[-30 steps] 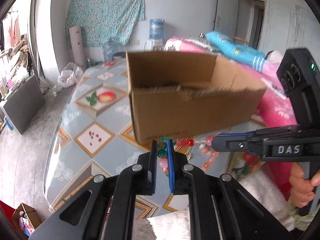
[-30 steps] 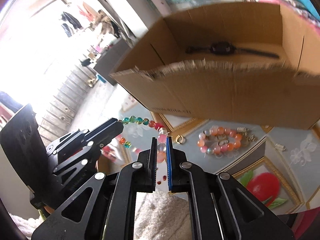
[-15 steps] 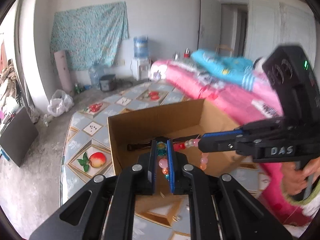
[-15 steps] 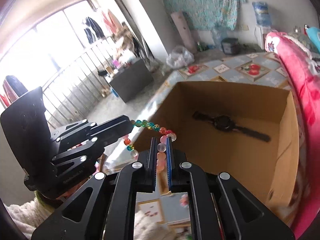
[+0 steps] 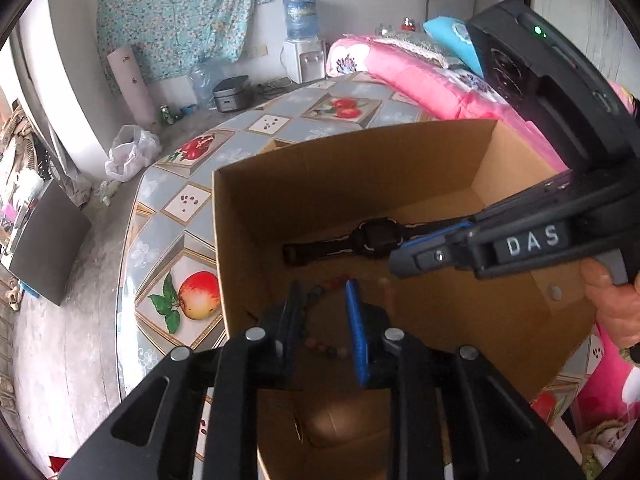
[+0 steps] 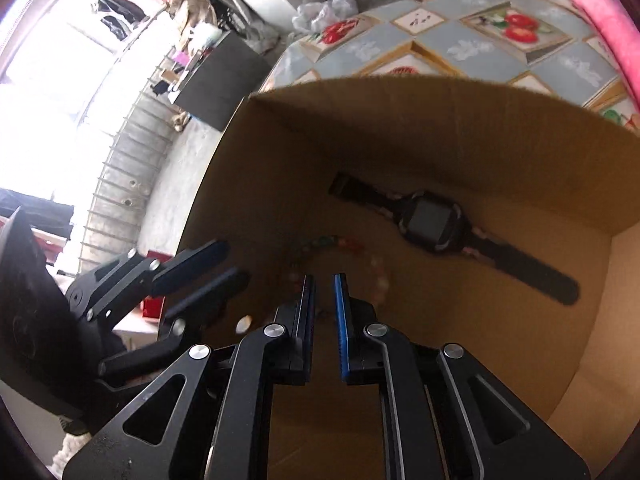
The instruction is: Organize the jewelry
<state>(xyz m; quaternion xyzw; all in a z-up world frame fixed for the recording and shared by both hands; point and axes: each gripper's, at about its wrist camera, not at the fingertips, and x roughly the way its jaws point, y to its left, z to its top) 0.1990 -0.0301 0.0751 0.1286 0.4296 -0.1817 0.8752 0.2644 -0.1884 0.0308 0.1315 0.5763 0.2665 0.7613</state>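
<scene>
The cardboard box (image 5: 224, 220) lies open below both grippers, with a black wristwatch (image 5: 376, 236) flat on its floor. A multicoloured bead bracelet (image 5: 326, 350) shows as a blur inside the box, loose between and below my left gripper's (image 5: 323, 292) fingers. That gripper's jaws are opening and its pads do not press the beads. My right gripper (image 6: 324, 280) hangs over the box (image 6: 280, 140) near the watch (image 6: 432, 222). Its jaws are opening, with nothing gripped between them. The blurred beads (image 6: 332, 242) show just beyond its fingertips. The left gripper (image 6: 232, 262) stands at its left.
The box sits on a round table (image 5: 160, 248) with a fruit-pattern cover. Pink bedding (image 5: 420, 80) borders the table at the far right. A person's hand (image 5: 612, 312) holds the right gripper's handle. A grey floor and a white bag (image 5: 128, 152) lie beyond the table's left edge.
Both grippers carried the bracelet forward from in front of the box to above its inside. Their jaws then parted and the bracelet came loose, dropping into the box.
</scene>
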